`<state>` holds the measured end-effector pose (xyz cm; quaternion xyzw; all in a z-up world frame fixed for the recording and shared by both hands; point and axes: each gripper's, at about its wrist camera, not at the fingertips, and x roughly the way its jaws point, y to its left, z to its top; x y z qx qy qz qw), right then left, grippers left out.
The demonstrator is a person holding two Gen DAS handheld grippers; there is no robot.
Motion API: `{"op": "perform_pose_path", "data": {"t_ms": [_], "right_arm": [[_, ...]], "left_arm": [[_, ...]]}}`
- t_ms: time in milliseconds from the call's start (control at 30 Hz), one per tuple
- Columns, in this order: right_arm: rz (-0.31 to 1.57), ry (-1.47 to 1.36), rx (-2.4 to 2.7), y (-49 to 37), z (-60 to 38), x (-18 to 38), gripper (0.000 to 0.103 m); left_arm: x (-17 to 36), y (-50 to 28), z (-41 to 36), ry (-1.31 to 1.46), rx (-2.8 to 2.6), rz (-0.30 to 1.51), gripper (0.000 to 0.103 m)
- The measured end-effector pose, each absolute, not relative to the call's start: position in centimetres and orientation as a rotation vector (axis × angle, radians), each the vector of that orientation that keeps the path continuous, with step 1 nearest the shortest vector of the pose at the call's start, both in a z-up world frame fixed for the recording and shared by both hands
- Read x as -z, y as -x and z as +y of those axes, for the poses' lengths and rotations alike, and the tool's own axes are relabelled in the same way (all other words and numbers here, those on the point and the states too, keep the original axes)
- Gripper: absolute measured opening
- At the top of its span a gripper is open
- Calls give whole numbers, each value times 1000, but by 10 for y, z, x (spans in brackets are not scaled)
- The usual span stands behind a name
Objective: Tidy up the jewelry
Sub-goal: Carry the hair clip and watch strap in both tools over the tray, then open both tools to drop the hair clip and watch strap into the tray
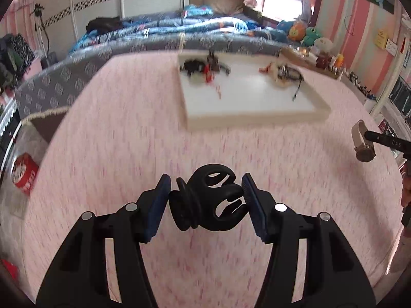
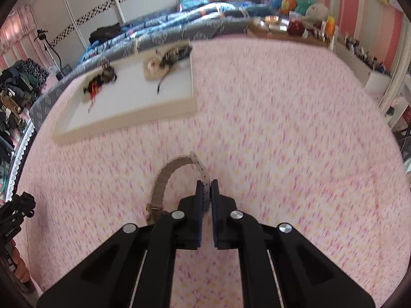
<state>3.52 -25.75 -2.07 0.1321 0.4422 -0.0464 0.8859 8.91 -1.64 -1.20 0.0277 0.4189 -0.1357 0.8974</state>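
My left gripper (image 1: 205, 197) is shut on a black hair claw clip (image 1: 210, 200) and holds it above the pink tablecloth (image 1: 128, 141). My right gripper (image 2: 207, 192) is shut on the beige strap of a wristwatch (image 2: 164, 182), which curls to the left of the fingers. The watch and the right gripper also show at the right edge of the left wrist view (image 1: 362, 143). A white tray (image 1: 257, 102) lies ahead on the table with black and red hair accessories (image 1: 203, 68) at its back left and a cream piece with a dark bracelet (image 1: 287, 75) at its back right. The tray also shows in the right wrist view (image 2: 128, 118).
A bed with a blue quilt (image 1: 179, 28) stands behind the table. A wooden tray with bottles and jars (image 1: 316, 60) sits at the table's back right. Stuffed toys (image 1: 305, 34) lie near the window. A red tin (image 1: 24, 177) sits low at the left.
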Motion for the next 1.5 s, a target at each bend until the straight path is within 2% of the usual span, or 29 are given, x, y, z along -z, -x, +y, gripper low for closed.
{"op": "perform_pose_path", "data": {"t_ms": [233, 400, 567, 900, 1500], "right_arm": [[829, -284, 29, -90, -253, -23, 5], [833, -293, 4, -147, -242, -24, 5], [871, -270, 1, -204, -225, -2, 5], [937, -288, 12, -254, -224, 43, 5], [1011, -115, 78, -273, -206, 43, 9]], "left_arm": [[-16, -165, -42, -53, 324, 824, 57], [0, -227, -63, -62, 302, 859, 57], [28, -269, -79, -54, 286, 931, 57], [59, -298, -83, -78, 256, 998, 57], [66, -312, -91, -93, 211, 1030, 59]]}}
